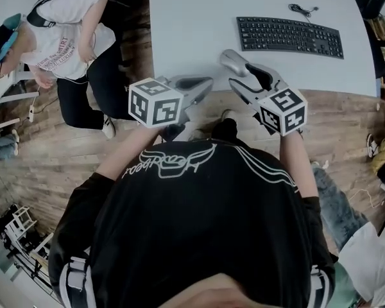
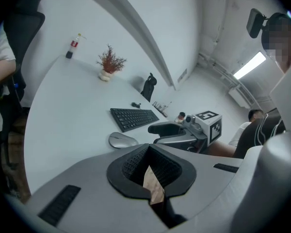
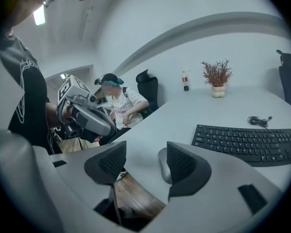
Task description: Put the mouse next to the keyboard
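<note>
Desk, white and wide: we noted bare surface between the mouse and the keyboard, so there was ample room for a carry or a slide. Its near edge, with wood floor below, ran close behind the mouse.

Keyboard, black, far right of the desk, cable coiled beyond it: we judged its left end the open side to aim for.

Right gripper: jaws spread, pinching nothing, with the mouse just beside the keyboard-side pad. We could not tell whether they touched. We judged a sound grip would centre both pads low on the mouse's flanks before closing.

Left gripper: jaws pressed together, empty, over the desk's near edge, left of the mouse.

Mouse, silver: near the front edge, well apart from the keyboard.
</note>
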A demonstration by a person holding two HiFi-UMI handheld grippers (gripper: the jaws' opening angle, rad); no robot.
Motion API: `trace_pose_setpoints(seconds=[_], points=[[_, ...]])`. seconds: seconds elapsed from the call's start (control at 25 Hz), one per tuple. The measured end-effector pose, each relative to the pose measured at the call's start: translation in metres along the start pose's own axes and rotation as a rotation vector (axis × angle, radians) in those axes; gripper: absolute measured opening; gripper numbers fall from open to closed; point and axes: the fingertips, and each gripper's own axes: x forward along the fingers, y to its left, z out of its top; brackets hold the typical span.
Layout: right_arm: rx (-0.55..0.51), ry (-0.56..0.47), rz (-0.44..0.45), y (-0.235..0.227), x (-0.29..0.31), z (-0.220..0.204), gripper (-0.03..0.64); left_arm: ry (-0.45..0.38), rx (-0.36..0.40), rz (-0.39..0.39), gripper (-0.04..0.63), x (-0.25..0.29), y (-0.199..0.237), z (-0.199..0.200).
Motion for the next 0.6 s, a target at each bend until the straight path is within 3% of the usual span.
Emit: trace_pose_setpoints(seconds=[0.6], points=[[-0.180, 0.208, -0.034, -0.048, 0.056, -0.042, 0.275, -0.025, -0.095, 0.102, 0.006, 0.024, 0.024, 0.007]])
